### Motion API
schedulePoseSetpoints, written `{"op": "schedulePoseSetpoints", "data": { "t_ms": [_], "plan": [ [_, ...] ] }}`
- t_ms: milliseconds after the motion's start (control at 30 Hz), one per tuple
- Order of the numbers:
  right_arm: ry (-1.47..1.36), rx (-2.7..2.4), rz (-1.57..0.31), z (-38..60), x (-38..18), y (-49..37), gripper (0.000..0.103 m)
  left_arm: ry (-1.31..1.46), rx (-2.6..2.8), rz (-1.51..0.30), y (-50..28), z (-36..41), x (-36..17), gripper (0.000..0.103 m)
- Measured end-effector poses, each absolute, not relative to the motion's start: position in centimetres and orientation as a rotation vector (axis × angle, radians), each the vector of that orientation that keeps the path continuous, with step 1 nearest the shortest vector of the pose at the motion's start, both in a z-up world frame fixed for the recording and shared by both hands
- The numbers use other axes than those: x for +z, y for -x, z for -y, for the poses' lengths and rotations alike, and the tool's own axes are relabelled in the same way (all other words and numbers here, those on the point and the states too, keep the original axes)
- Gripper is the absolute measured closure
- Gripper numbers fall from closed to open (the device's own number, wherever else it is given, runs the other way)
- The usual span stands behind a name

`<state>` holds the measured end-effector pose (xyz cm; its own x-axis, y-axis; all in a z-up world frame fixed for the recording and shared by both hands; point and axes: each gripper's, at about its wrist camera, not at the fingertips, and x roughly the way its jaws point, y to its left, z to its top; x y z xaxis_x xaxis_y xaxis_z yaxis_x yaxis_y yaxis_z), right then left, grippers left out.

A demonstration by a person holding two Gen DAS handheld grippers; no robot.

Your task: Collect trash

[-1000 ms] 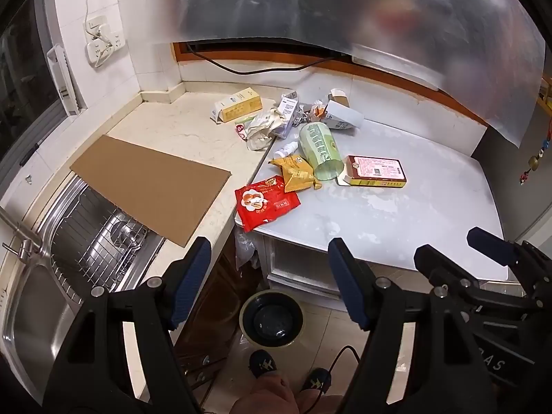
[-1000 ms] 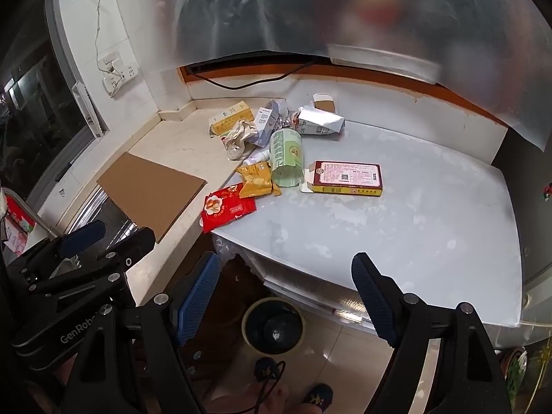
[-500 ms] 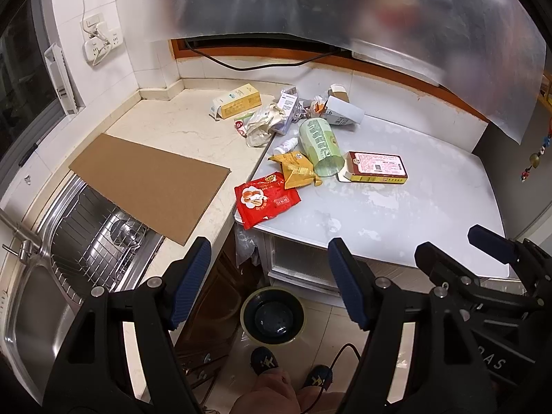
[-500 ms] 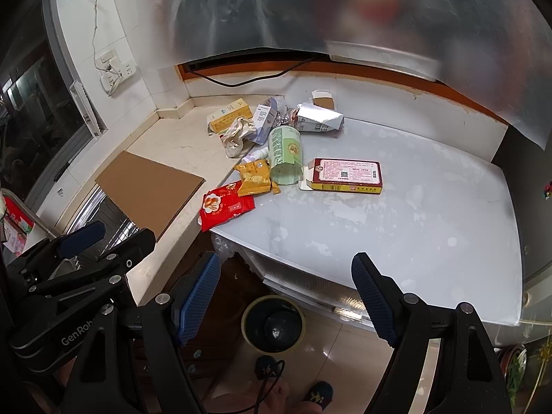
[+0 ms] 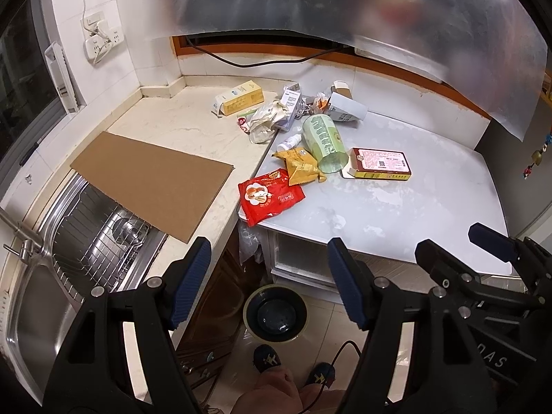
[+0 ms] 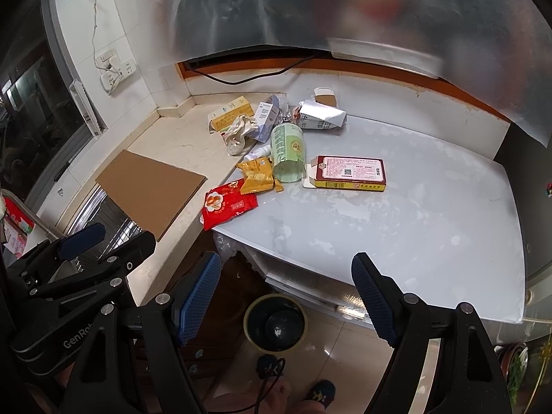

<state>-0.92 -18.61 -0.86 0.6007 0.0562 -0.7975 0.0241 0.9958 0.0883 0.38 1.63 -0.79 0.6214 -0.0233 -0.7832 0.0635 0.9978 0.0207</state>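
Observation:
Trash lies where the counter meets the white table [image 5: 396,214]: a red snack bag [image 5: 269,197] [image 6: 227,204], a yellow wrapper [image 5: 301,166], a green cup on its side [image 5: 324,143] [image 6: 287,151], a red-and-pink box [image 5: 379,164] [image 6: 350,174], a yellow carton [image 5: 239,100], crumpled paper [image 5: 267,120] and a torn milk carton [image 6: 321,117]. A dark bin [image 5: 276,312] [image 6: 275,321] stands on the floor below. My left gripper [image 5: 269,276] and right gripper [image 6: 286,289] are both open and empty, held above the bin, short of the trash.
A cardboard sheet [image 5: 155,183] lies across the counter and over the steel sink [image 5: 51,283]. A wall socket with a cable [image 5: 100,39] is at the back left. A plastic sheet [image 5: 345,10] hangs over the back wall. My feet [image 5: 269,362] are by the bin.
Both views have shifted slightly forward and up toward the trash. Both grippers stay open and empty.

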Motion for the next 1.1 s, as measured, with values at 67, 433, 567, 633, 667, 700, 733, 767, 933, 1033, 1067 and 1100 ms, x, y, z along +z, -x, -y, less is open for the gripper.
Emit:
{"op": "schedulePoseSetpoints", "data": {
  "t_ms": [67,433,567,633,667,700,733,767,933,1033,1067,1100],
  "plan": [
    [-0.094,0.018,-0.928,18.4,-1.0,0.8,0.023,-0.051,-0.047,-0.902,-0.5,-1.6,-0.8,0.037],
    [-0.102,0.02,-0.94,17.9,-1.7,0.0,0.023,-0.063,-0.046,-0.915,-1.2,-2.1,-1.3,0.037],
    [-0.11,0.018,-0.946,17.6,-2.0,-0.5,0.023,-0.069,-0.051,-0.921,-1.8,-2.4,-1.3,0.037],
    [-0.116,0.016,-0.95,17.5,-2.2,-0.8,0.023,-0.072,-0.055,-0.923,-2.2,-2.7,-1.4,0.037],
    [-0.118,0.014,-0.951,17.4,-2.3,-0.9,0.023,-0.074,-0.057,-0.924,-2.3,-2.7,-1.4,0.037],
    [-0.12,0.013,-0.952,17.3,-2.3,-1.1,0.023,-0.076,-0.059,-0.924,-2.5,-2.9,-1.4,0.037],
    [-0.123,0.011,-0.953,17.2,-2.3,-1.3,0.023,-0.078,-0.063,-0.924,-2.8,-3.0,-1.4,0.037],
    [-0.125,0.009,-0.954,17.2,-2.4,-1.5,0.023,-0.08,-0.067,-0.924,-3.0,-3.1,-1.5,0.037],
    [-0.141,-0.012,-0.952,16.7,-2.5,-2.7,0.023,-0.089,-0.092,-0.918,-4.4,-3.7,-1.4,0.037],
    [-0.148,-0.024,-0.95,16.2,-2.5,-3.6,0.023,-0.082,-0.119,-0.916,-5.6,-4.2,-1.4,0.037],
    [-0.15,-0.028,-0.949,16.1,-2.4,-3.9,0.023,-0.078,-0.128,-0.914,-5.8,-4.4,-1.3,0.037],
    [-0.152,-0.032,-0.946,16.0,-2.4,-4.3,0.023,-0.073,-0.14,-0.911,-6.4,-4.6,-1.3,0.037]
  ]
}}
